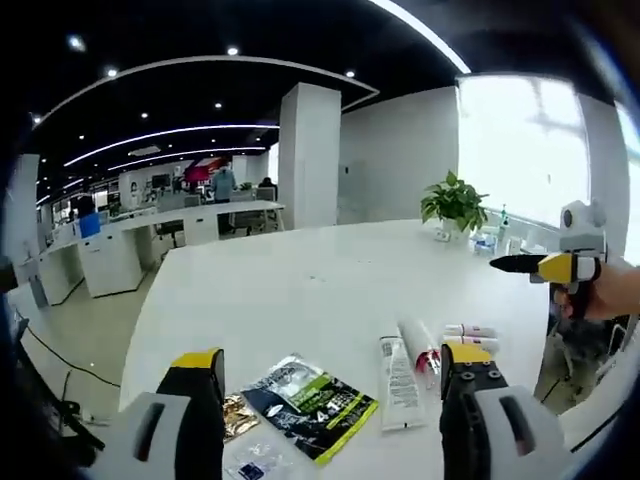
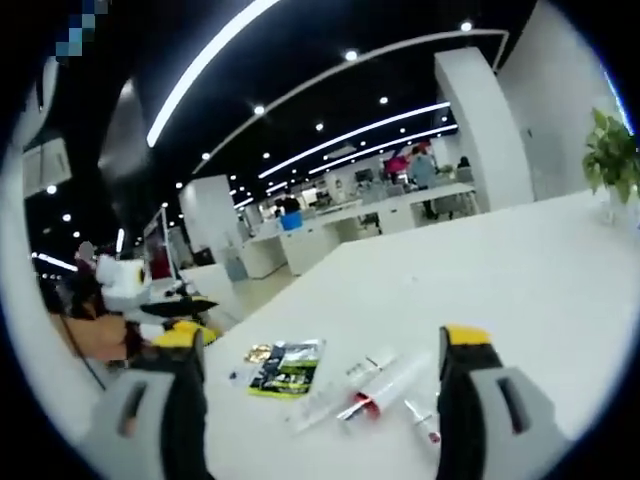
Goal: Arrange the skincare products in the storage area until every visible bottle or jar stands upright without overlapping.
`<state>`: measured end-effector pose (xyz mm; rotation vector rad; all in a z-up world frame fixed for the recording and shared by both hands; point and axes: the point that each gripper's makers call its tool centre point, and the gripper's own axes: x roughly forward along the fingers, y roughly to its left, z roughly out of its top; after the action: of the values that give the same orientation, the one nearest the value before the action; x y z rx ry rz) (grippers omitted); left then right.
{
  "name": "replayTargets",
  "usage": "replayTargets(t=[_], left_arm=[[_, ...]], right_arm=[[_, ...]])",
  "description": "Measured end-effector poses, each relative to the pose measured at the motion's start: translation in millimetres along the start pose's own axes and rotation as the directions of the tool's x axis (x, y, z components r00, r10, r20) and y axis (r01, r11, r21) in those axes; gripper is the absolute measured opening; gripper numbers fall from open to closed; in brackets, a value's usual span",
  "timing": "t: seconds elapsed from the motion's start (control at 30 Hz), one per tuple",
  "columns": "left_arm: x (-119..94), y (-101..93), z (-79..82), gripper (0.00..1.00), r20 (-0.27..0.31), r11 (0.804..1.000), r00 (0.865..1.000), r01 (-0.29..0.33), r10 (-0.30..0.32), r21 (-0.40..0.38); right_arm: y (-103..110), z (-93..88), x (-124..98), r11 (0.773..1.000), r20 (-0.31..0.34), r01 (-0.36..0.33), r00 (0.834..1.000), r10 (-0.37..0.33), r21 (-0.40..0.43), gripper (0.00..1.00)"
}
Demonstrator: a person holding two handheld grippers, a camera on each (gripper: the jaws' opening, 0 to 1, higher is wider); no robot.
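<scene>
Skincare tubes (image 1: 402, 380) lie flat between the left gripper's (image 1: 335, 400) spread fingers.

white table (image 1: 330, 290) | white pillar (image 1: 308, 155) | bright window (image 1: 520, 150) | ceiling light strips (image 2: 345, 135)

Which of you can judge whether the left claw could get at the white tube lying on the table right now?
Probably yes. The left claw is open, the white tube lies flat just ahead between its jaws, and nothing stands between them; the green packet sits beside it.
</scene>
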<state>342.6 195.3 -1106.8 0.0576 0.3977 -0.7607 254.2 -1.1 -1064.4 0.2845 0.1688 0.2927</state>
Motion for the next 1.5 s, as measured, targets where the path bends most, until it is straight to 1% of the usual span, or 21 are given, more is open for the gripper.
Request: replayTargets(t=[0.13,0.2,0.23,0.3,0.33,0.37,0.4,0.43,0.5,0.53,0.57,0.63,0.77,0.93,0.97,1.03,1.13,1.27,1.43,1.47,1.5], left_arm=[[26.6,-21.9,8.5,0.89,-0.029,0.997,0.997,0.066,-0.065,0.045],[37.8,-23.8,9.3,0.88,-0.049,0.994,0.995,0.086,-0.082,0.065],[42.9,-26.8,9.8,0.87,-0.054,0.993,0.994,0.096,-0.092,0.072],[50.2,-32.0,9.1,0.86,-0.067,0.991,0.992,0.113,-0.108,0.078],[58.4,-42.1,5.3,0.85,-0.095,0.985,0.986,0.144,-0.135,0.090],[64.9,-46.4,-4.5,0.85,-0.142,0.981,0.979,0.163,-0.147,0.109],[66.8,-47.4,-7.7,0.83,-0.159,0.980,0.976,0.166,-0.147,0.111],[74.7,-50.1,-17.4,0.79,-0.201,0.975,0.968,0.178,-0.150,0.131],[79.5,-52.3,-24.1,0.73,-0.232,0.973,0.961,0.187,-0.152,0.135],[86.0,-57.1,-36.1,0.69,-0.286,0.969,0.945,0.205,-0.159,0.137],[89.8,-64.8,-42.0,0.66,-0.314,0.965,0.932,0.231,-0.182,0.126],[98.1,-67.1,-51.0,0.57,-0.355,0.961,0.915,0.248,-0.191,0.122],[113.2,-72.5,-58.2,0.55,-0.391,0.962,0.899,0.255,-0.198,0.099],[124.3,-72.6,-63.3,0.54,-0.417,0.961,0.889,0.254,-0.188,0.108],[127.8,-71.5,-67.2,0.54,-0.432,0.961,0.882,0.256,-0.187,0.106],[131.0,-71.0,-70.4,0.54,-0.440,0.961,0.879,0.255,-0.185,0.106],[134.3,-72.2,-85.2,0.53,-0.489,0.958,0.856,0.259,-0.167,0.126],[133.1,-74.6,-95.1,0.51,-0.520,0.955,0.839,0.267,-0.162,0.132],[136.4,-78.4,-106.9,0.48,-0.558,0.951,0.814,0.279,-0.161,0.132],[137.9,-80.3,-111.5,0.48,-0.573,0.951,0.802,0.286,-0.172,0.116],[141.3,-80.0,-116.2,0.48,-0.583,0.952,0.795,0.284,-0.168,0.113]], right_arm=[[-20.5,0.4,-22.4,0.996,0.037,0.081,0.996,-0.082,0.024,0.94],[-24.6,0.6,-27.2,0.995,0.043,0.099,0.994,-0.100,0.028,0.94],[-31.9,1.5,-36.8,0.991,0.055,0.132,0.989,-0.134,0.033,0.93],[-36.5,2.1,-43.7,0.987,0.066,0.154,0.985,-0.157,0.039,0.93],[-38.9,2.4,-47.1,0.985,0.070,0.166,0.983,-0.168,0.042,0.93],[-42.9,2.4,-52.6,0.982,0.075,0.184,0.979,-0.187,0.046,0.93],[-44.2,2.2,-54.3,0.981,0.076,0.190,0.978,-0.193,0.049,0.93],[-48.1,2.4,-62.7,0.976,0.085,0.209,0.973,-0.214,0.062,0.93],[-50.2,2.1,-67.7,0.973,0.087,0.221,0.970,-0.226,0.061,0.92],[-51.1,1.7,-70.0,0.972,0.086,0.226,0.969,-0.231,0.060,0.92],[-52.8,1.1,-75.1,0.970,0.088,0.234,0.967,-0.239,0.063,0.92],[-55.9,0.8,-80.4,0.966,0.092,0.249,0.963,-0.254,0.065,0.92],[-62.1,2.6,-92.2,0.958,0.102,0.279,0.953,-0.285,0.067,0.92],[-66.2,3.1,-99.2,0.951,0.110,0.302,0.945,-0.309,0.074,0.92],[-66.7,2.3,-100.4,0.949,0.110,0.305,0.944,-0.312,0.074,0.92],[-67.6,1.7,-101.5,0.949,0.110,0.307,0.943,-0.313,0.075,0.92],[-70.3,0.7,-105.5,0.946,0.112,0.314,0.940,-0.322,0.078,0.92],[-75.3,-0.8,-109.5,0.943,0.118,0.321,0.936,-0.330,0.090,0.92],[-77.6,-4.2,-107.6,0.943,0.105,0.322,0.938,-0.330,0.083,0.91],[-78.3,-4.0,-107.7,0.943,0.105,0.322,0.938,-0.330,0.082,0.91],[-78.9,-3.5,-108.1,0.943,0.106,0.324,0.938,-0.331,0.081,0.91]])
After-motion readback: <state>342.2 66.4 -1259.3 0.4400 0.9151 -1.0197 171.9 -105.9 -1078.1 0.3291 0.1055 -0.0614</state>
